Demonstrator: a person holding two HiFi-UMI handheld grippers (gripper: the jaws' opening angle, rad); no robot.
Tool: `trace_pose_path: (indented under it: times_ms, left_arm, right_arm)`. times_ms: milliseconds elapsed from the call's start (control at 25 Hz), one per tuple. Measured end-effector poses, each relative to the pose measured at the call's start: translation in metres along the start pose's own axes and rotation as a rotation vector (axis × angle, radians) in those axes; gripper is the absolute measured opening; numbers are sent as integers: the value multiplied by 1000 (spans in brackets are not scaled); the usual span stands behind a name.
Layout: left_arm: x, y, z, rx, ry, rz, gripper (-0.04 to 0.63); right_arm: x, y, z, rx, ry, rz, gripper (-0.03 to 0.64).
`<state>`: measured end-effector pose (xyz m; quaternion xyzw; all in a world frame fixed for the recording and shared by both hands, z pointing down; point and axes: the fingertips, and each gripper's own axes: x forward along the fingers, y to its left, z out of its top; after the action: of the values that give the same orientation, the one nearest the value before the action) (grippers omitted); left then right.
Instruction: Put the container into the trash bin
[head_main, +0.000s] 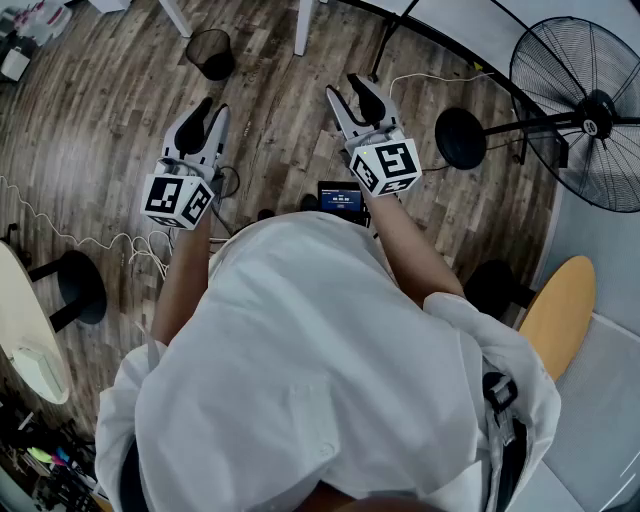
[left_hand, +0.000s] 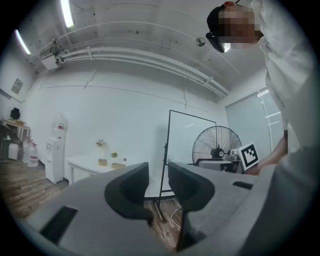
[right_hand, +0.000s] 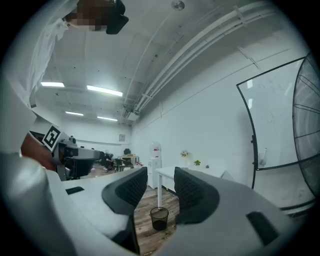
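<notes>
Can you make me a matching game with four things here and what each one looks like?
1 trash bin
2 fan
3 left gripper
4 water dispenser

A white, by the wall
B open, nothing between its jaws
C mesh, on the wood floor
D big round cage on a stand

Pairs: 1-C, 2-D, 3-B, 4-A

The trash bin (head_main: 211, 52), far ahead, was black mesh on a floor (head_main: 110, 130) of grey-brown wood-grain planks. The left gripper (head_main: 214, 107) and right gripper (head_main: 347, 88) were pale grey with black jaws. The left cube (head_main: 178, 200) and right cube (head_main: 386, 167) were white with black square markers. The person's shirt (head_main: 320, 370) was white. At right, the fan (head_main: 590, 110) was black and a round tabletop (head_main: 560, 310) was yellow.
</notes>
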<state>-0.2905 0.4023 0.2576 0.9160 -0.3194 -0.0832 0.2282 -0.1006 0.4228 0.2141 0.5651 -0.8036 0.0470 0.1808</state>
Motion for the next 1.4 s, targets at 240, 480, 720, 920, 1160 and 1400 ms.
trace_pose_path:
  times_ms: [240,480,720,920,1160,1400]
  left_arm:
    - [10,-6,0,-3,4,-7,115]
    - [26,-14,-5,-12,17,-16,116]
    - [52,-28,-4,12,32,-32,115]
    - [73,-38,-9,23,44,-45,117]
    - [97,-46,-20,20,63,-49,118]
    - [117,-35,-29,-3,78,-38,120]
  right_arm:
    - [-3,-11,0,62,-32,5,227]
    - [-9,-29,-1,58,-25,-9,227]
    - [-14,-54,-3,71,-37,-14,227]
    - [-15,-74,-10,84,-34,-14,227]
    - [-22,-103,-24,110,-20,-24,227]
    - [-15,-127,-36,131,1,-44,225]
